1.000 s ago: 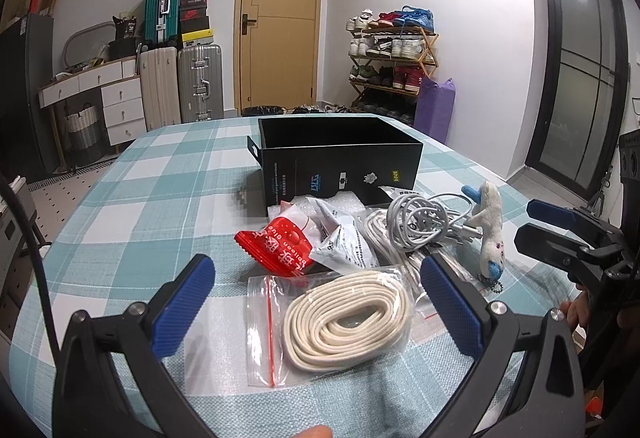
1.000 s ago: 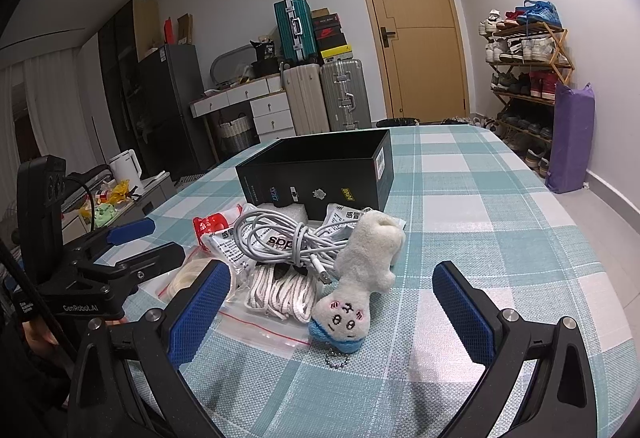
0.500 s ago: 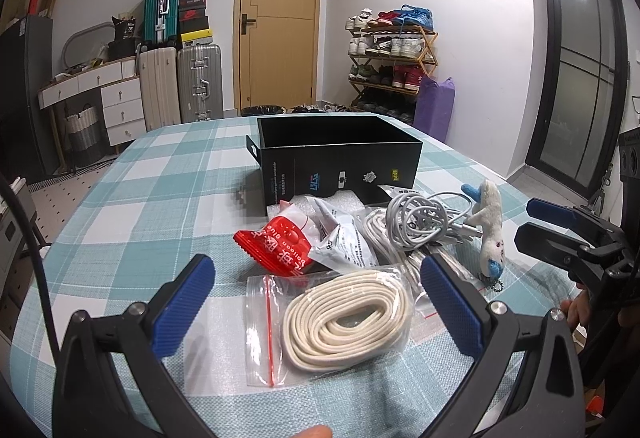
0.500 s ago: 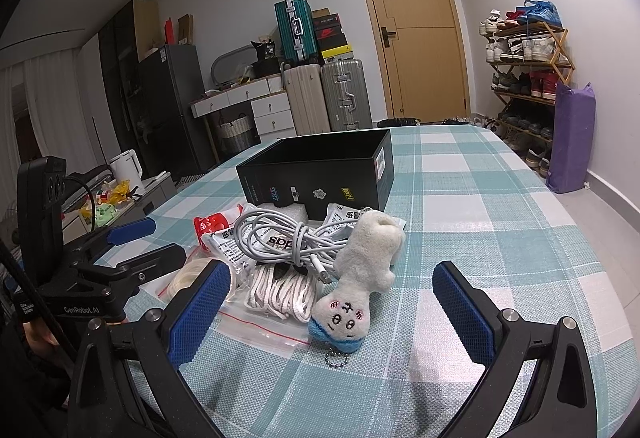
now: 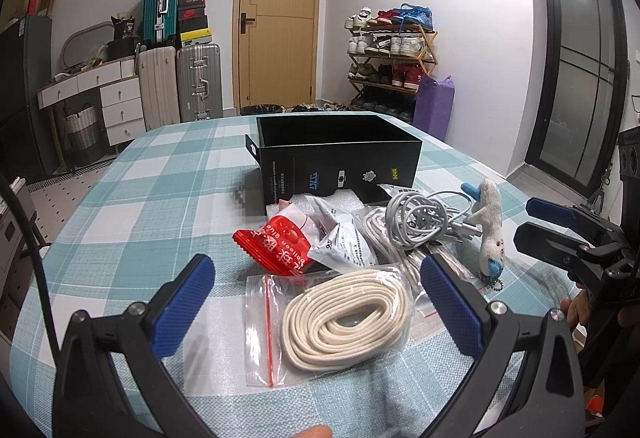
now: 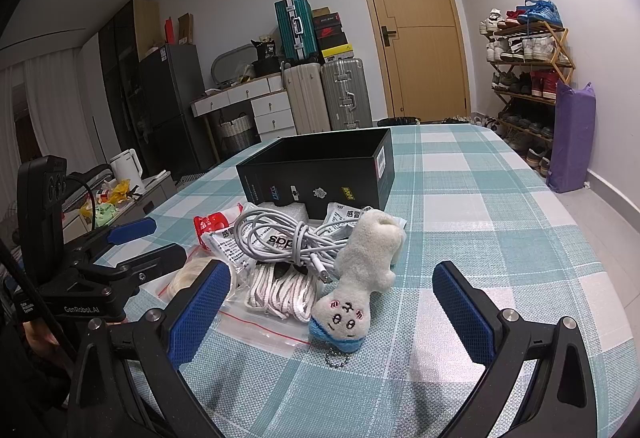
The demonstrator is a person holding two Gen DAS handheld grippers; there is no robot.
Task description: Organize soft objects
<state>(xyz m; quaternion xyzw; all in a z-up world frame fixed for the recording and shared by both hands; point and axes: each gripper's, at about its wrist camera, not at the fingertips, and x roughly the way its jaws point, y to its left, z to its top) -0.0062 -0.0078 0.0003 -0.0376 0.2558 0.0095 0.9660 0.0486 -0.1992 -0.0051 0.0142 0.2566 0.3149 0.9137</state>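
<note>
Left wrist view: the left gripper (image 5: 316,302) hangs low over the checked surface (image 5: 132,206) with its fingers (image 5: 182,300) spread wide and nothing between them; directly ahead lies a clear zip bag holding a coiled cream rope (image 5: 346,318), flat on the surface and not touched by either finger; beyond it sit a red packet (image 5: 276,244), a white sachet (image 5: 344,242), a bundle of white cable (image 5: 420,216) and a small plush toy (image 5: 490,226), all heaped just in front of an open black box (image 5: 338,154); the box interior, so far as it shows, appears to hold nothing.

Right wrist view: the right gripper (image 6: 332,312) is likewise wide open and holds nothing; the plush toy (image 6: 362,286) lies on its side between and just ahead of the fingers, its bead chain (image 6: 336,356) trailing toward the camera, its body leaning against the cable bundle (image 6: 284,238).

Assessment: the task stands at its outset; no item is in the box and no grasp is begun. The next move likely calls for one gripper to advance, straddle its nearest item and close; the plush toy should compress readily; the slick bag may slide or buckle unless pinched at the rope itself.
</note>
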